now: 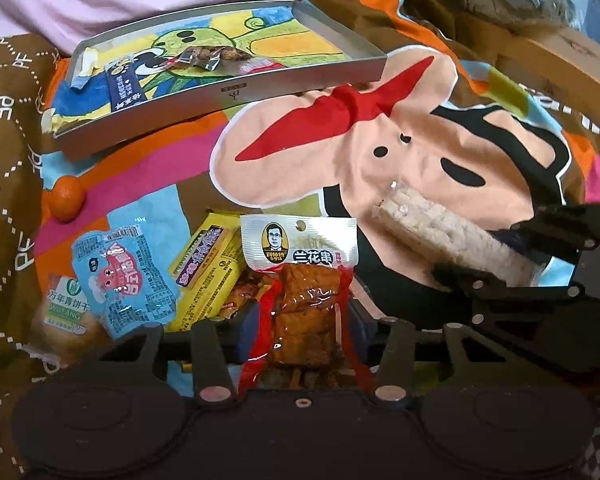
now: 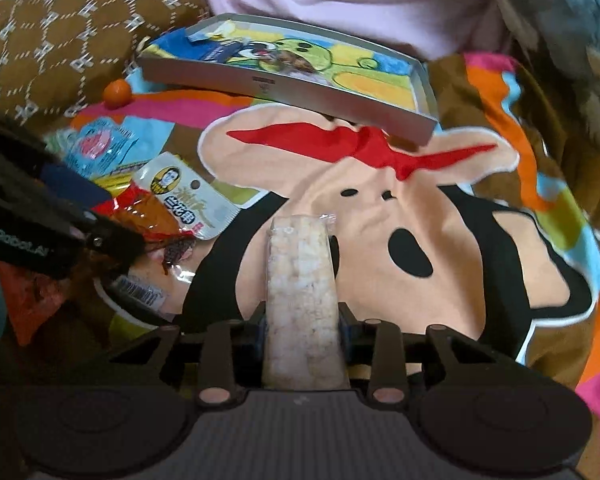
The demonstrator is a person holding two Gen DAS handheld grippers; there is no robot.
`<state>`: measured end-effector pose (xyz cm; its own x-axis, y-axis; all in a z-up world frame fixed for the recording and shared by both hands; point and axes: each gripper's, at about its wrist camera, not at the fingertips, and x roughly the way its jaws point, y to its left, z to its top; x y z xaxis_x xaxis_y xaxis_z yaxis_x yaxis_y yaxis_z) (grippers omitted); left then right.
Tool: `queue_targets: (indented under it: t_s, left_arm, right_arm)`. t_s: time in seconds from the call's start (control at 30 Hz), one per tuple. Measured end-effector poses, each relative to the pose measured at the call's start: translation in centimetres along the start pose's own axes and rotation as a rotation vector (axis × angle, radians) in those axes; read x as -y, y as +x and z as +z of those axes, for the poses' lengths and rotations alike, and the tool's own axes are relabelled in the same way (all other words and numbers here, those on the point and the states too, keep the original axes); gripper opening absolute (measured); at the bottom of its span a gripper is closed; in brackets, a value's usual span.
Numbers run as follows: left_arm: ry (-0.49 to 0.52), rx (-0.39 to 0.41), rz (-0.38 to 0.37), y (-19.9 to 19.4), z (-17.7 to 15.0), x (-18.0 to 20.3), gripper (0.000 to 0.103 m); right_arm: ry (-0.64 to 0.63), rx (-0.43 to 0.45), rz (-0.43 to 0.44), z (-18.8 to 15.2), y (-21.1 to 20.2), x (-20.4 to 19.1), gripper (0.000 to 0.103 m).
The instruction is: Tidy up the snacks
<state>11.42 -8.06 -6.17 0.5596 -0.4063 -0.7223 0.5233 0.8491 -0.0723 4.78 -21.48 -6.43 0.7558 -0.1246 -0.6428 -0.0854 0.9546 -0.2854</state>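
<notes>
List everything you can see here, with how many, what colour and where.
tray: one, grey rim, cartoon-print floor, far side of the bedspread
snack packets in tray: two or so, one dark blue, one clear
bedspread: one, multicoloured monkey print, under everything
small orange fruit: one, orange, left of the pile
light blue packet: one, near left pile
yellow packet: one, beside the blue packet
biscuit packet: one, green and white label, far left
dried tofu packet: one, red and white, between the left gripper pads
rice cracker bar: one, pale, in the right gripper
</notes>
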Motion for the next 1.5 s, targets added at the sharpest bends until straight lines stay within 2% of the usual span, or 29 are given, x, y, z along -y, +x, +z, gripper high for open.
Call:
queue_targets:
  t_s: [0.1,0.17,0.23,0.3,0.37,0.47,0.5,0.6,0.73,0.9,1.03,1.17,1.27,1.33,1.5]
  left_arm:
    - [0.002,-0.030,-0.013,0.6,0.0,0.0,0.064]
    - [-0.009,-0.028,-0.023,0.8,-0.1,-0.2,0.067]
    - [-0.007,-0.029,-0.039,1.0,0.1,-0.1,0.077]
    - [-0.014,-0.027,-0.049,1.3,0.3,-0.1,0.083]
    - [-0.007,-0.025,-0.037,1.8,0.6,0.2,0.083]
    - [-0.009,-0.038,-0.009,2.6,1.0,0.3,0.072]
    - [-0.002,-0.029,0.013,2.5,1.0,0.4,0.063]
    - [-0.019,-0.026,0.008,2.3,1.1,0.0,0.060]
    - [-0.051,-0.012,-0.018,1.5,1.2,-0.6,0.048]
    - [-0.052,-0.010,-0.033,1.4,1.2,-0.5,0.047]
    - [0.012,-0.039,-0.050,1.9,1.1,0.0,0.057]
    - [0.057,-0.038,-0.033,2.0,0.8,0.5,0.057]
    - [0.067,-0.035,-0.031,1.9,0.8,0.5,0.051]
    - [0.066,-0.020,-0.040,1.5,0.9,0.4,0.042]
    - [0.031,0.011,-0.056,0.8,1.0,0.0,0.039]
  right_arm:
    - [0.003,-0.007,0.006,0.1,0.1,-0.2,0.037]
    - [0.015,-0.008,0.015,0.1,0.2,0.0,0.037]
    - [0.019,-0.007,0.022,0.1,0.2,0.1,0.037]
    - [0.024,-0.004,0.027,0.1,0.2,0.2,0.037]
    - [0.034,-0.001,0.035,0.0,0.3,0.4,0.037]
    - [0.046,0.001,0.039,0.1,0.5,0.5,0.037]
    - [0.047,0.000,0.039,0.1,0.6,0.5,0.037]
    - [0.046,-0.008,0.037,0.3,0.8,0.3,0.038]
    - [0.032,-0.039,0.030,0.4,1.4,-0.1,0.040]
    - [-0.040,-0.070,0.014,0.6,1.8,-0.9,0.040]
    - [-0.039,-0.065,0.007,0.6,1.7,-1.0,0.037]
    - [-0.051,-0.046,-0.001,0.5,1.3,-1.2,0.036]
    - [-0.052,-0.036,0.001,0.5,1.1,-1.2,0.036]
    - [-0.041,-0.028,0.006,0.5,1.0,-1.0,0.037]
    - [-0.026,0.005,0.001,0.4,0.5,-0.9,0.037]
